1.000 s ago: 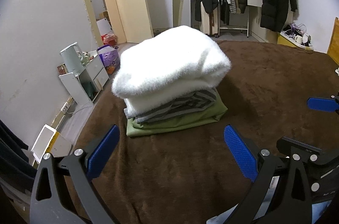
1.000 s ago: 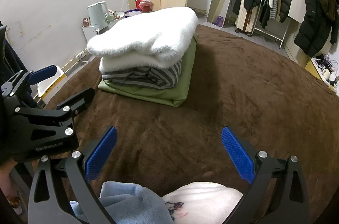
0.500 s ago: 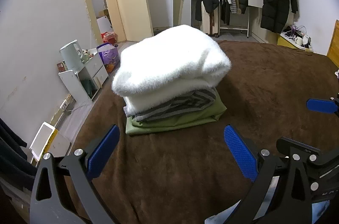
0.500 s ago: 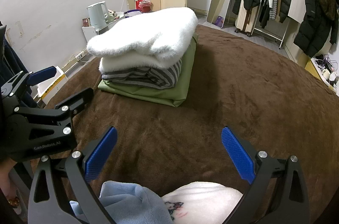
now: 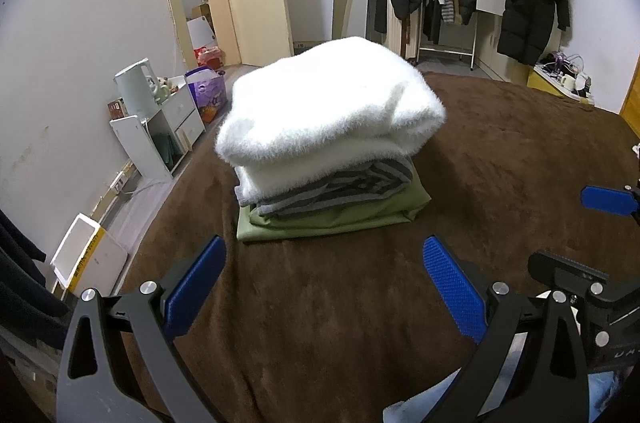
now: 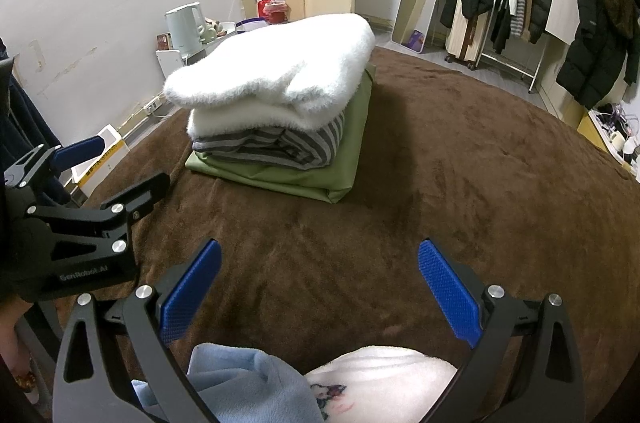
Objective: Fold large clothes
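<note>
Brown blanket (image 5: 320, 323) beneath both gripper pairs (wide open, empty).

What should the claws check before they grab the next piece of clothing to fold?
1. Left claw open and holding nothing: ok.
2. Right claw open and holding nothing: ok.
3. Folded stack sitting steady: cannot tell; the white top layer overhangs the layers below.
4. Bare blanket beside the stack for folding: ok.
5. Next garment within reach: ok; a blue cloth lies just under the right claw.
6. Garment spread flat: not ok; it looks bunched.
</note>
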Available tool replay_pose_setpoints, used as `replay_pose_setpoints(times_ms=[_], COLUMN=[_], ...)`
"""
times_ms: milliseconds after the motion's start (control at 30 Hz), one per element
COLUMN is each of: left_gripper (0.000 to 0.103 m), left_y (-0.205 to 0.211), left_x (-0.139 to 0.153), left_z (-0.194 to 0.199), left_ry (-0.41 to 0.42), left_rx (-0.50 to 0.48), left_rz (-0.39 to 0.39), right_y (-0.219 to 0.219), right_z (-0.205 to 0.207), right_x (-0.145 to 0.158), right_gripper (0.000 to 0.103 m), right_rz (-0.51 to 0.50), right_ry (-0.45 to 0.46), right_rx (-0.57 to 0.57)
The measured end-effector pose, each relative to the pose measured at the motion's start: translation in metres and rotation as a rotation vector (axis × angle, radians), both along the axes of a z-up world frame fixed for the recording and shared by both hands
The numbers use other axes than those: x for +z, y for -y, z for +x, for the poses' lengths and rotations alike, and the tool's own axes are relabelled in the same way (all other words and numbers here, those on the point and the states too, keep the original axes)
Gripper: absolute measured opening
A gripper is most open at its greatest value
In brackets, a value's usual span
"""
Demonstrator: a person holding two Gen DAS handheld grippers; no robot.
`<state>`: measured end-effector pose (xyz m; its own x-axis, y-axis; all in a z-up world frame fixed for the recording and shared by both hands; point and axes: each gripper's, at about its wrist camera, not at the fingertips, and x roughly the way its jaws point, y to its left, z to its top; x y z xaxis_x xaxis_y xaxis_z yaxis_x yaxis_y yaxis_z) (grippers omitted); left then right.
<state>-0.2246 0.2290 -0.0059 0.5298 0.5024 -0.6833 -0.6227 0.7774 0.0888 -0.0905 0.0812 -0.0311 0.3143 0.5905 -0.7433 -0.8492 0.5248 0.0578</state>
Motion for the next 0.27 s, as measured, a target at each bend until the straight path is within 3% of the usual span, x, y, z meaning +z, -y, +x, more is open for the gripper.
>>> replay_pose_setpoints(times_ms=[267], left_gripper=[0.097], left_y=[-0.0045], left_x=[-0.0024], left_z=[0.0001], left_ry=[-0.004], left_rx=[0.003], left_rz=[-0.019], right_y=[0.0006], right_z=[0.0008], right_x=[-0.0005], right_gripper=[0.097], right_rz=[-0.004], right_ry=[0.006], right_rx=[0.003])
